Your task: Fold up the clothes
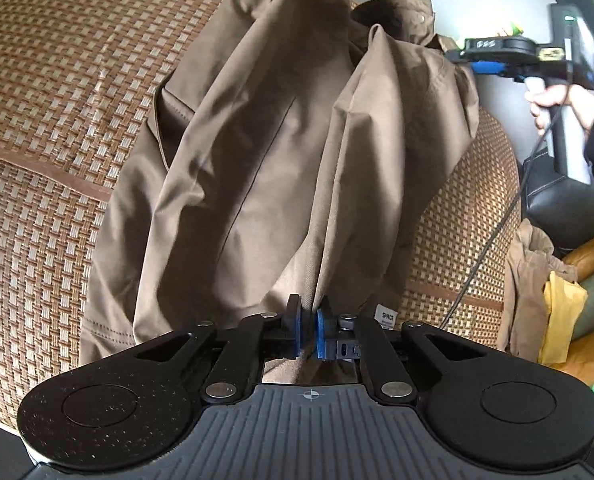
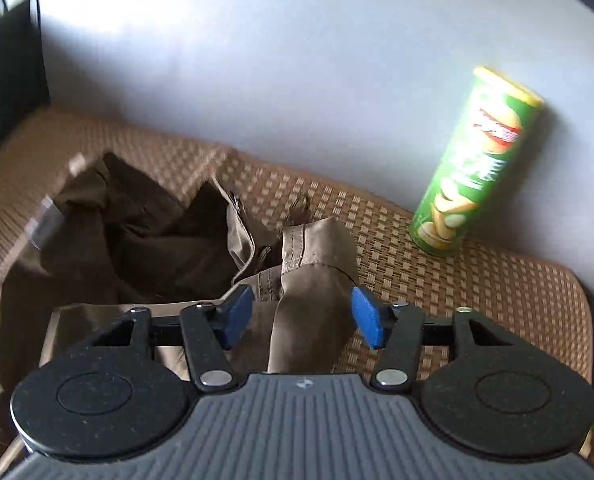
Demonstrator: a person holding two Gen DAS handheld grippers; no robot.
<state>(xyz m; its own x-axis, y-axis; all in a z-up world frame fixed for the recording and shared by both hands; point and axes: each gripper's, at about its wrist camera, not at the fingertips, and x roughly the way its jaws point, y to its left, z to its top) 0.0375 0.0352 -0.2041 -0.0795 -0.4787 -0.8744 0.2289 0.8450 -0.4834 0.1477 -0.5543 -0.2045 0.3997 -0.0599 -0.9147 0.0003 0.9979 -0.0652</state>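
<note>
— While the woven mat [image 1: 45, 128] takes up most of both views, what is lying on it?

— A brown garment [image 1: 257, 152], crumpled and spread across the mat, with deep folds running along its length. It looks like trousers, though I cannot tell for sure.

— Where is the left gripper [image 1: 308, 330]?

— At the near end of the cloth. Its blue pads [image 1: 320, 336] are pressed together with a fold of the brown fabric pinched between them.

— And the right gripper [image 2: 301, 316]?

— Its fingers stand wide apart. A bunched, stitched edge of the garment [image 2: 313, 280] rises in the gap between them, and neither blue pad is clearly pressing on it. From the left wrist view that same tool [image 1: 509, 54] shows at the far right edge of the cloth, held by a hand [image 1: 557, 104].

— Anything smaller nearby?

— A green chip can [image 2: 477, 160] stands on the mat against the pale wall [image 2: 297, 60], apart from the cloth. A small white label [image 1: 385, 317] lies just beside the left gripper.
</note>
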